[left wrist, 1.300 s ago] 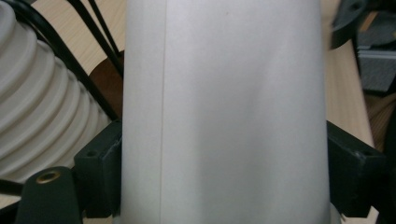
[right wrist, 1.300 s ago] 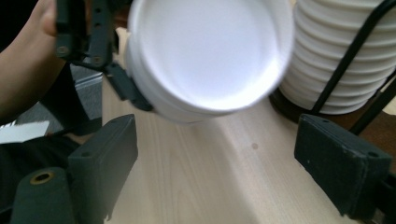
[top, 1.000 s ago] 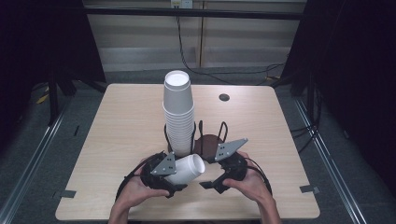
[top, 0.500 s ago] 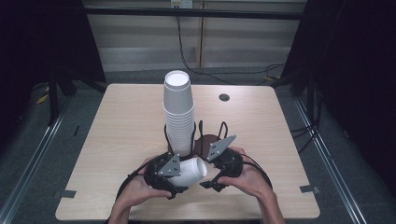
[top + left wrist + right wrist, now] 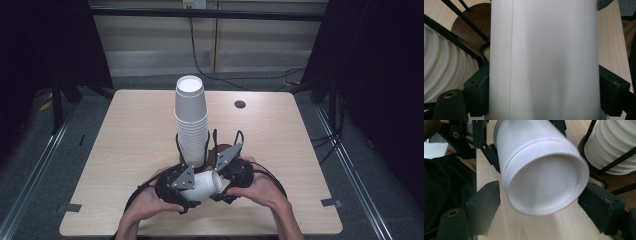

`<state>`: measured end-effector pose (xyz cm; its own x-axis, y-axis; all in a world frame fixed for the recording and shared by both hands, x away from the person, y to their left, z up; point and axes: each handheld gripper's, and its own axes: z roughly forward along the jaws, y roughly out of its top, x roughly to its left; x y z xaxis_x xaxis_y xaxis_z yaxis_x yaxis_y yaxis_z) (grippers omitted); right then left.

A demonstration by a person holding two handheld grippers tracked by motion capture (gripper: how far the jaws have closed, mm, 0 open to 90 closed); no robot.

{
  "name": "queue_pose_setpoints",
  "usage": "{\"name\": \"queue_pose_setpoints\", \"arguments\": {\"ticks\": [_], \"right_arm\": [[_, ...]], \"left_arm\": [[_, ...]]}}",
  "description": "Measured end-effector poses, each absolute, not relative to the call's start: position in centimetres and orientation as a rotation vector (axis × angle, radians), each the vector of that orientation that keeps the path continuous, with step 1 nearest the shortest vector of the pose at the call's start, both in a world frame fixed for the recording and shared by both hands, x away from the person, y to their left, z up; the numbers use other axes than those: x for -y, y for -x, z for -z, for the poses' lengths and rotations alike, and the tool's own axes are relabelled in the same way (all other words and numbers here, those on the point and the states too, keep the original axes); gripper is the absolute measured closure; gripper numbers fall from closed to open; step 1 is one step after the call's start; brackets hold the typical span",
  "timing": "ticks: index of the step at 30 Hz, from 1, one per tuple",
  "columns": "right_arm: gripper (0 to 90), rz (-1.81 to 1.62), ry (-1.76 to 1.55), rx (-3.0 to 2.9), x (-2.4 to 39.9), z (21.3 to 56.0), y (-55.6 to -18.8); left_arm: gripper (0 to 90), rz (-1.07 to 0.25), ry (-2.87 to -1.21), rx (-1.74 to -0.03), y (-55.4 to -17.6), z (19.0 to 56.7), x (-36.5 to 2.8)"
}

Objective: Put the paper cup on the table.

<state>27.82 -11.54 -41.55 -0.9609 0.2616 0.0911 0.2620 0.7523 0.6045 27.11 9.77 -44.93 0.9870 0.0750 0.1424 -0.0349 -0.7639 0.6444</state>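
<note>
Cup [image 5: 205, 184], light thin foam that dents easily, sits clamped sideways in the left gripper [image 5: 176, 186]; right gripper [image 5: 537, 202] jaws stand apart around its rim.

I am looking down from the high view, above the person's side, facing forward over the pale wooden table [image 5: 125, 150], far enough back that all four edges are showing. In the left gripper view I am riding right behind the left gripper [image 5: 544, 97], pressed close up against the side wall of the single white foam cup [image 5: 544, 57] lying between its jaws. In the right gripper view I am sitting behind the right gripper [image 5: 546, 207], staring nearly straight at that cup's end from very near. All three views are sharing this cup and, just beside it, the tall stack of ribbed white foam cups [image 5: 191, 125].
</note>
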Motion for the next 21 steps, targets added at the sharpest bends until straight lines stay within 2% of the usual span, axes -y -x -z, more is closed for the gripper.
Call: {"name": "queue_pose_setpoints", "arguments": {"ticks": [7,10,21], "right_arm": [[17.4,0.965,0.413,2.935,11.0,41.6,-27.8],[21.8,0.958,0.404,2.92,10.8,41.5,-27.9],[21.6,0.891,0.382,2.906,10.3,41.7,-27.8]], "left_arm": [[16.2,-0.191,-2.459,0.01,-26.8,44.9,-9.1],[16.3,-0.198,-2.466,0.019,-26.6,44.8,-8.8],[16.3,-0.182,-2.468,0.045,-26.5,45.0,-8.5]]}}
